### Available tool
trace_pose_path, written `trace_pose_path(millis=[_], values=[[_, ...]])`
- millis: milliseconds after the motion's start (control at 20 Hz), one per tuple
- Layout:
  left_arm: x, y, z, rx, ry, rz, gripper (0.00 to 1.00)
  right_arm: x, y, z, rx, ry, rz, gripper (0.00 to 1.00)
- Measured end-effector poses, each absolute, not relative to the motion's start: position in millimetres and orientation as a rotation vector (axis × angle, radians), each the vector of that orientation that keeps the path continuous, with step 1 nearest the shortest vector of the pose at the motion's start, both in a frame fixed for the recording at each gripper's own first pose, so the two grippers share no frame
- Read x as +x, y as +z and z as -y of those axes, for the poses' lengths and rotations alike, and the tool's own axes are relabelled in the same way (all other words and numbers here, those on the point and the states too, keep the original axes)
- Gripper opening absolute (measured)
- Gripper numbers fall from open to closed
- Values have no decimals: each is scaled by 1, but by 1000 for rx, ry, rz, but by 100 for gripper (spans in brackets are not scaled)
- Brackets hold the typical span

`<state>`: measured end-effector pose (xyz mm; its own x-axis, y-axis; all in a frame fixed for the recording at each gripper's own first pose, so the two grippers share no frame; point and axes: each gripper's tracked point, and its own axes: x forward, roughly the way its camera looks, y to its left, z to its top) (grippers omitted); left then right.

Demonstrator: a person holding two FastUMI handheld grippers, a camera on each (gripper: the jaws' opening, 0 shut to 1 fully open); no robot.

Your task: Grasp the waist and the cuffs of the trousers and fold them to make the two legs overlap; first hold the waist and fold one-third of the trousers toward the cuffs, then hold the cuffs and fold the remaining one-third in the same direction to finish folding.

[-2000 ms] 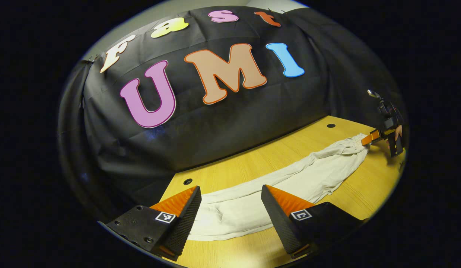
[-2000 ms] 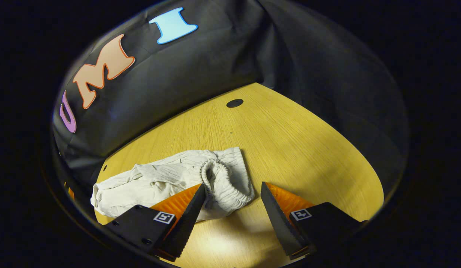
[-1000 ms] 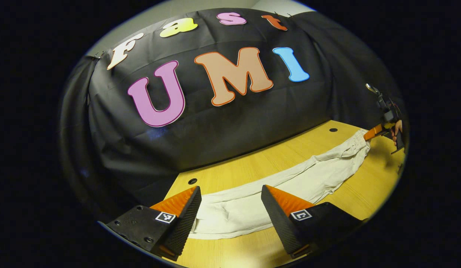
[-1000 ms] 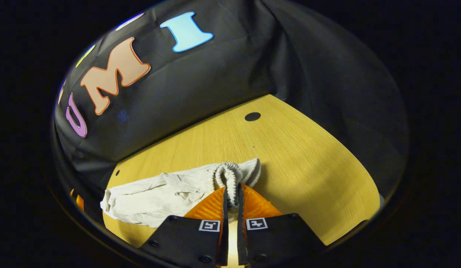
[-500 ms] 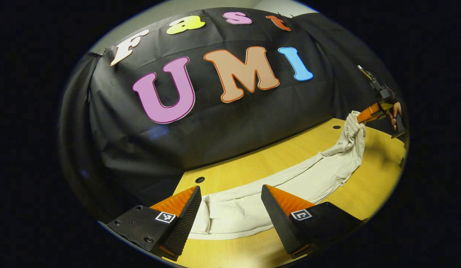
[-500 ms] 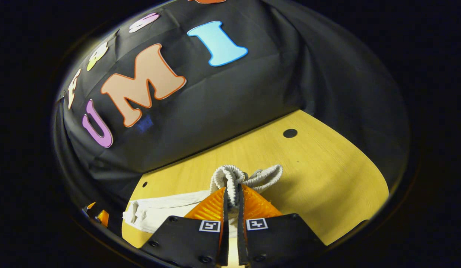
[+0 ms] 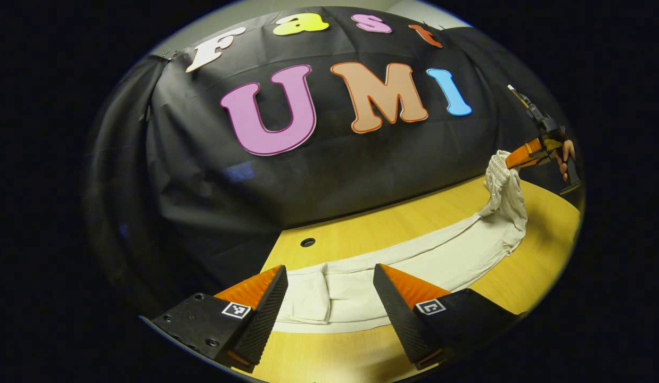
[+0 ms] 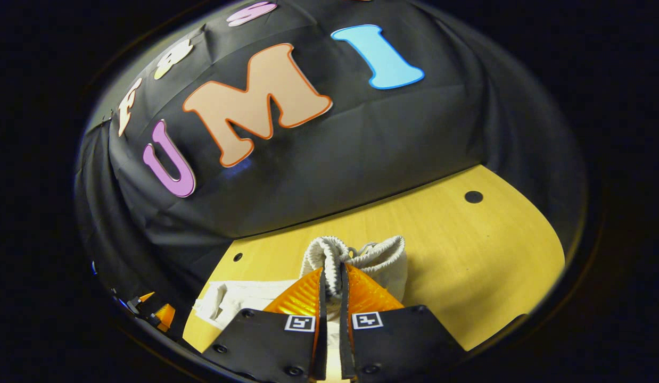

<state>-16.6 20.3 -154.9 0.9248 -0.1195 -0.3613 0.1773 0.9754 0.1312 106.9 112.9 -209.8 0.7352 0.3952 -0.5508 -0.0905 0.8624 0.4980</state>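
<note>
- Lifted higher than half a second ago, the waist [image 7: 500, 165] of the trousers [image 7: 414, 260] now hangs clear of the table [image 7: 542, 266] in the left gripper view, pinched by the right gripper [image 7: 513, 159] far off at the right edge, with a hand [image 7: 565, 159] behind it.
- From the waist, in that view, the pale trousers drop to the table and run as one long band back toward the camera, lying flat on the wood.
- The cuffs [image 7: 313, 295], at the opposite end of the trousers from the waist, lie on the table between the fingers of the left gripper [image 7: 329, 298].
- That gripper's fingers stand wide apart, one on each side of the cuff end; they press on nothing, and whether they touch the cloth I cannot tell.
- A small dark hole [image 7: 307, 242] in the table sits just beyond the cuffs, toward the black cloth wall [image 7: 202, 175].
- In the right gripper view, the right gripper [image 8: 330, 282] is clamped on the waist [image 8: 335, 255]: both fingers press together on the gathered elastic band, which bunches up above the tips.
- Below and left of the waist, the rest of the trousers [image 8: 228, 300] trails down to the table [image 8: 468, 276].
- Another dark hole [image 8: 473, 197] shows in the table to the right of the waist, well apart from it.
- Far left of the waist, at the view's edge, the left gripper [image 8: 154, 311] is small and its state there is too small to tell.
</note>
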Motion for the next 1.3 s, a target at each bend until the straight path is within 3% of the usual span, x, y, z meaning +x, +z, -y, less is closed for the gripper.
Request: trace_pose_path(millis=[550, 950, 1100, 1250, 1300], values=[[-17, -184, -96, 180, -110, -405, 95, 84, -253, -241, 399, 394, -815, 11], [-14, -218, -127, 174, -140, -455, 96, 91, -276, -258, 363, 396, -963, 11], [-5, -234, -133, 147, -154, -476, 96, 86, -271, -266, 415, 442, -1000, 24], [8, -252, -138, 110, -167, -499, 96, 95, -252, -251, 377, 463, -911, 99], [11, -257, -139, 94, -175, -504, 96, 97, -250, -241, 355, 454, -898, 96]])
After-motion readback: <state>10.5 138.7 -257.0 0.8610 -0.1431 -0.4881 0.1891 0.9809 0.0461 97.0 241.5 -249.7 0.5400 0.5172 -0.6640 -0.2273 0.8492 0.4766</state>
